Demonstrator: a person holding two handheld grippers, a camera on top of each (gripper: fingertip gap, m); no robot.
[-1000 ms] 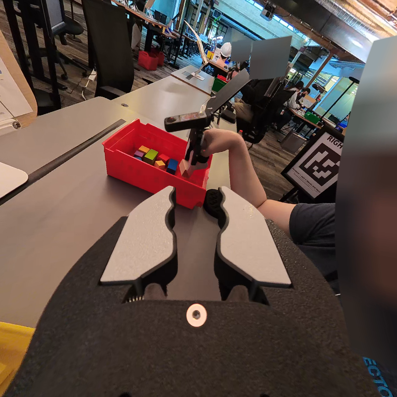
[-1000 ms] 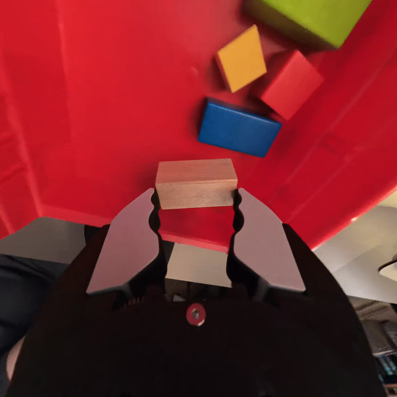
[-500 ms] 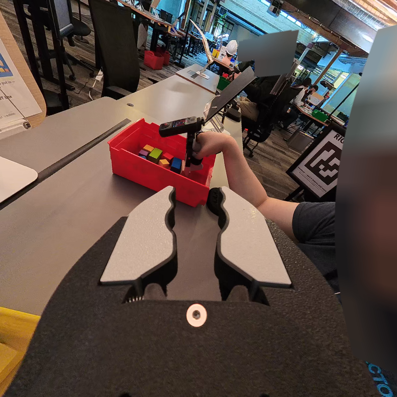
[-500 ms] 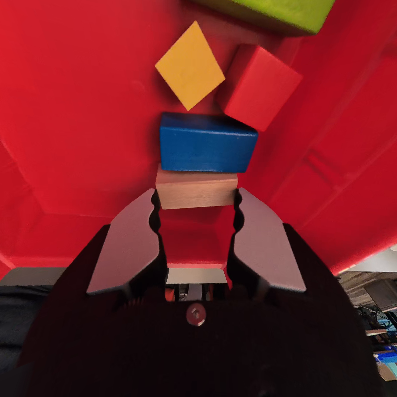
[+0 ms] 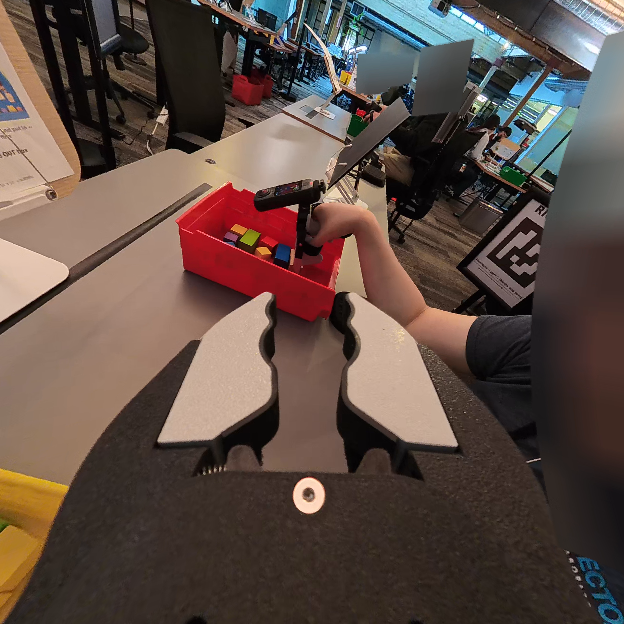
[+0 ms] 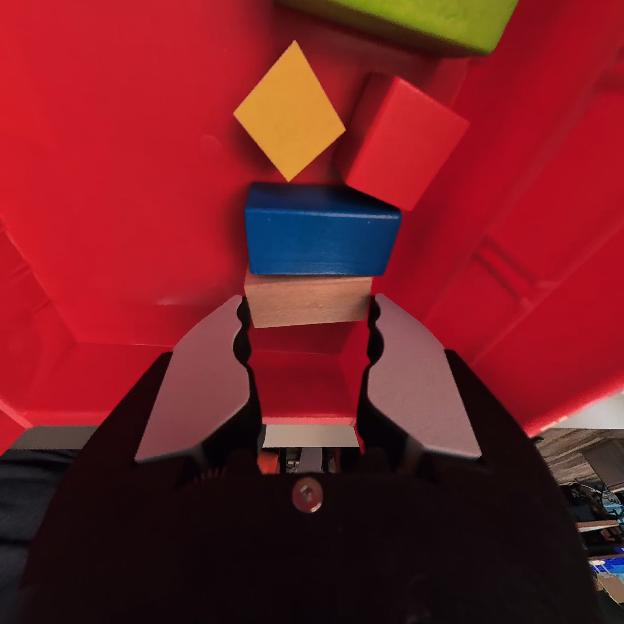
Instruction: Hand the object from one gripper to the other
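My right gripper [image 6: 307, 300] is shut on a plain wooden block [image 6: 307, 304] held by its two ends. It is low inside the red bin [image 6: 101, 169], and the block rests right against a blue block [image 6: 320, 236]. In the left wrist view the right gripper [image 5: 300, 266] reaches down into the near right part of the red bin [image 5: 250, 273], held by a person's hand. My left gripper [image 5: 305, 300] is open and empty, over the grey table [image 5: 101, 337] just in front of the bin.
An orange block [image 6: 288, 111], a red block [image 6: 405, 141] and a green block [image 6: 405, 23] lie farther in the bin. A white pad [image 5: 23, 277] lies on the table's left. A yellow container [image 5: 20, 506] is at the lower left. A marker sign [image 5: 516, 256] stands on the right.
My right gripper has gone deeper into the bin with the wooden block, bringing it up against the blue block. My left gripper has stayed open, and the bin sits a little farther from it.
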